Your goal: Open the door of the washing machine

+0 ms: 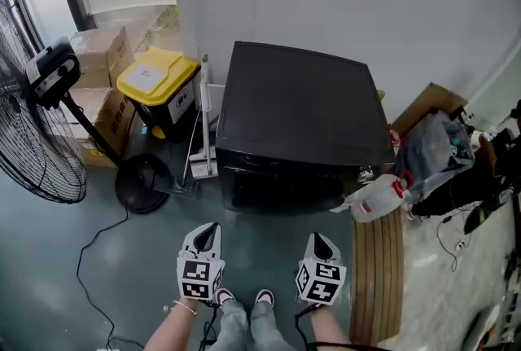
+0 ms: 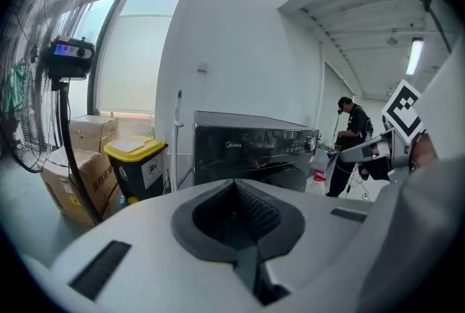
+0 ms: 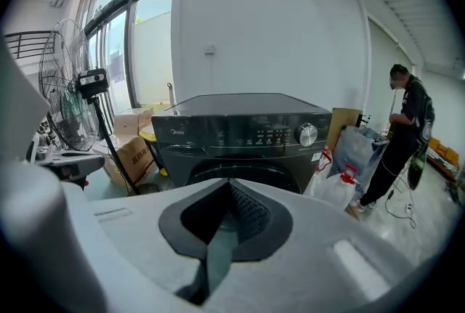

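Note:
A black front-loading washing machine (image 1: 301,125) stands against the white wall, its round door (image 3: 240,177) closed in the front face below a control strip with a silver knob (image 3: 308,134). The machine (image 2: 251,148) also fills the middle of the left gripper view. My left gripper (image 1: 203,237) and right gripper (image 1: 320,245) hang side by side in front of the machine, well short of it, pointing at its front. Both are shut with nothing between their jaws. The shut tips of the left gripper (image 2: 234,188) and the right gripper (image 3: 229,189) show in each gripper's own view.
A standing fan (image 1: 45,121) with a round base, a yellow-lidded black bin (image 1: 159,89) and cardboard boxes (image 1: 102,56) stand left of the machine. A white jug (image 1: 378,196), a wooden bench (image 1: 378,268) and bags sit at its right. A person (image 3: 403,137) stands farther right.

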Demonstrator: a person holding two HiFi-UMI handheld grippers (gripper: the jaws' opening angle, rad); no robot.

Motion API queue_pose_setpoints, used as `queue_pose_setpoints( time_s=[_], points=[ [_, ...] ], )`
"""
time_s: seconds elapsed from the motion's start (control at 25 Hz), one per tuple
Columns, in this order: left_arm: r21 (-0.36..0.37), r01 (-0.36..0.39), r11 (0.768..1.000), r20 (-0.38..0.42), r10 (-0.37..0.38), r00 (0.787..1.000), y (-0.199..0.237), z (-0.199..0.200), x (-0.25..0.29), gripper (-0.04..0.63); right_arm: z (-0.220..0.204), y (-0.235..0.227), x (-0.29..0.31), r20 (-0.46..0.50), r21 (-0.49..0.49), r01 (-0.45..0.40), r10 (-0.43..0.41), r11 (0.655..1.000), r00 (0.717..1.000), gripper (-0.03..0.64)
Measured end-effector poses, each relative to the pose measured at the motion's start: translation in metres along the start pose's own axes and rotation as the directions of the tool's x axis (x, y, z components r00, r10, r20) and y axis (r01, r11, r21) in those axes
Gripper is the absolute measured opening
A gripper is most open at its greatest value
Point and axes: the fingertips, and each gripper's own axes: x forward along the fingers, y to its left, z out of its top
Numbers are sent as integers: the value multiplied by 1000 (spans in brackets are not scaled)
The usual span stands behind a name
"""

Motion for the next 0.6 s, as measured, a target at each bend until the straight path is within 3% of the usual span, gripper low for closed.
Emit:
queue_pose_setpoints(
  time_s=[0.6],
  points=[
    [-13, 31, 999, -74, -32, 997, 5, -77, 67, 5, -62, -21, 68, -47, 68, 63, -60, 996, 997, 5]
  ],
)
